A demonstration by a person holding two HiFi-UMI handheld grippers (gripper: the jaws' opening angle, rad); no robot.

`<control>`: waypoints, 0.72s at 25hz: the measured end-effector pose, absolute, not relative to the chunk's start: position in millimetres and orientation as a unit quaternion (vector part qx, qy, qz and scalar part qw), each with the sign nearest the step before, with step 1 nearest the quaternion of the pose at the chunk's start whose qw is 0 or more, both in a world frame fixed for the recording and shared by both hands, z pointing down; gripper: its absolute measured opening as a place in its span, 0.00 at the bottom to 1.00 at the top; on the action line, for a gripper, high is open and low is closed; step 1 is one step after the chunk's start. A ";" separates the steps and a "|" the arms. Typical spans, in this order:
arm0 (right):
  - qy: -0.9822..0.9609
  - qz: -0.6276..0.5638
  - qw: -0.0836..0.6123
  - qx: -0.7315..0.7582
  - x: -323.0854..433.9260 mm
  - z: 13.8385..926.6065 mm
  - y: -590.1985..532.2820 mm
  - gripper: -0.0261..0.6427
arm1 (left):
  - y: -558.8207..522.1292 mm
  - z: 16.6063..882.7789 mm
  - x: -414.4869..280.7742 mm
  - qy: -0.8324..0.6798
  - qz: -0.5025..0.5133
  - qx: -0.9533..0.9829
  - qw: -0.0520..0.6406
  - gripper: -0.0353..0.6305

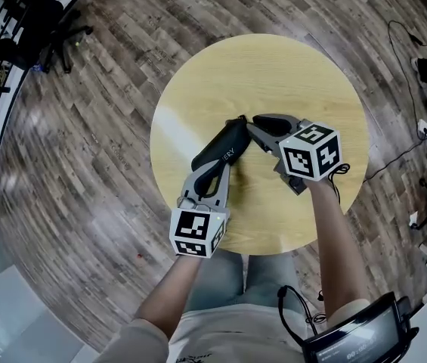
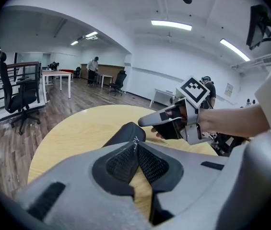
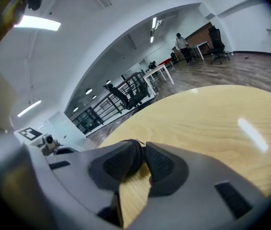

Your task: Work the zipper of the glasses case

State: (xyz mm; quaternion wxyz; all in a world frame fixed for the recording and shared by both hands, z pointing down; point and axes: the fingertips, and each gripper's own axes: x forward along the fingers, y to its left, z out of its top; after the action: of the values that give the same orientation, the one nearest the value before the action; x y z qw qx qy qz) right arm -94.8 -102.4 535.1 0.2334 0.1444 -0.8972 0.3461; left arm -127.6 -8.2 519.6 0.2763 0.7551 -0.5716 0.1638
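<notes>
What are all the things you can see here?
table: one, round, light wood, in the middle of the room
glasses case: one, black, lying on the table between the two grippers
floor: grey-brown wood planks, all around the table
office chairs: at least two, black, off to the side by a railing and far desks
cables: several, black, on the floor to the right of the table
far person: one, standing by the distant desks
left gripper: one, grey with a black-and-white marker cube, jaws closed on the case's near end
right gripper: one, same colours, jaws closed at the case's far end
</notes>
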 end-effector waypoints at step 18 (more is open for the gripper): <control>-0.903 0.313 0.290 0.056 -87.8 539.3 -17.7 0.08 | -6.5 520.6 -164.8 -0.558 0.254 0.756 0.228 0.09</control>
State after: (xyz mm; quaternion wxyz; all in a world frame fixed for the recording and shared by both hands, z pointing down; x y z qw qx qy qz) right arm -87.8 -17.7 539.3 0.2896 0.0559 -0.9027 0.3133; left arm -164.8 -6.5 520.6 0.2278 0.7562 -0.5583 0.2542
